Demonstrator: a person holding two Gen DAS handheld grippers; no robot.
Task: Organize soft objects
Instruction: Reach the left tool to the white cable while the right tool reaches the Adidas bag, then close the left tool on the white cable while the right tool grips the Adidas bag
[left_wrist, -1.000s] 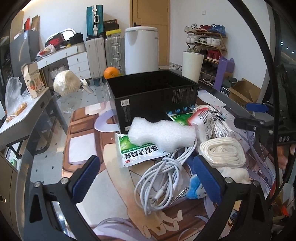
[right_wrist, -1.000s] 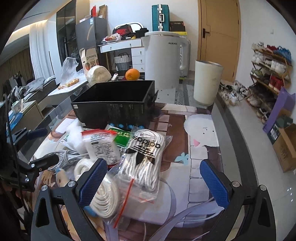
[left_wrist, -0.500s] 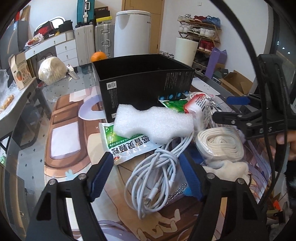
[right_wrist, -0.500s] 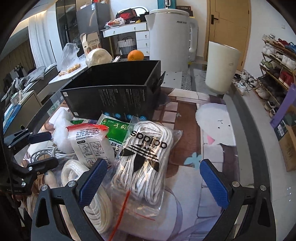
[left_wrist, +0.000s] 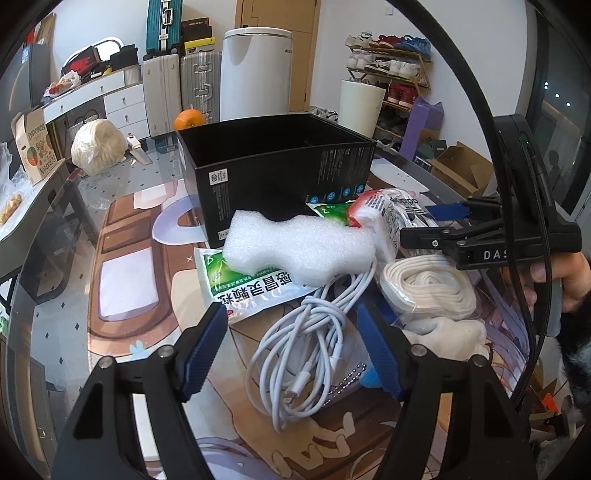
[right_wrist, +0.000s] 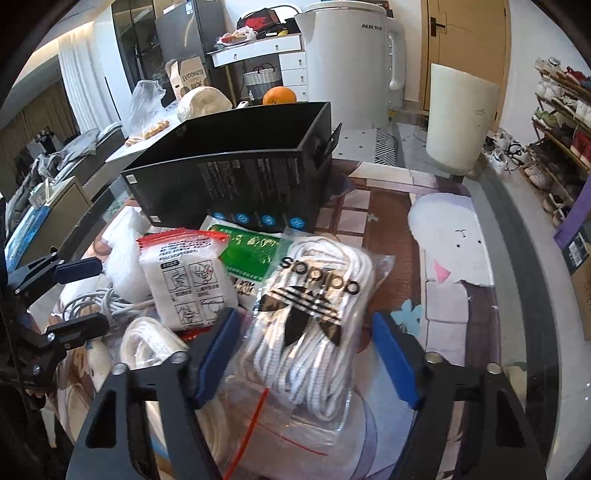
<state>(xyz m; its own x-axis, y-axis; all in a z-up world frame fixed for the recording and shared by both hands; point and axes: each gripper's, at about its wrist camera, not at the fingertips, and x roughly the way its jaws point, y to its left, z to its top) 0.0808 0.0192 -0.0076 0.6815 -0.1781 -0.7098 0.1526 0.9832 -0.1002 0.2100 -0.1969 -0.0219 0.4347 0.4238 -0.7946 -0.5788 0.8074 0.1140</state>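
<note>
Right now your right gripper (right_wrist: 303, 354) is reaching wide open, holding nothing, around the bag of white laces (right_wrist: 314, 325), which is lying lengthwise between its fingers. Your left gripper (left_wrist: 291, 350) is probably hovering open over the white cable (left_wrist: 306, 343).

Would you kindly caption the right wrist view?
Open right gripper straddling a bagged bundle of white laces, black box behind.

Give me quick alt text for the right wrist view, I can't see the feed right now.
The open right gripper straddles a clear plastic bag of white Adidas laces on the cluttered glass table, not closed on it. A red-topped zip bag of white pads lies to its left, an open black cardboard box stands behind, and the left gripper shows at the left edge.
</note>
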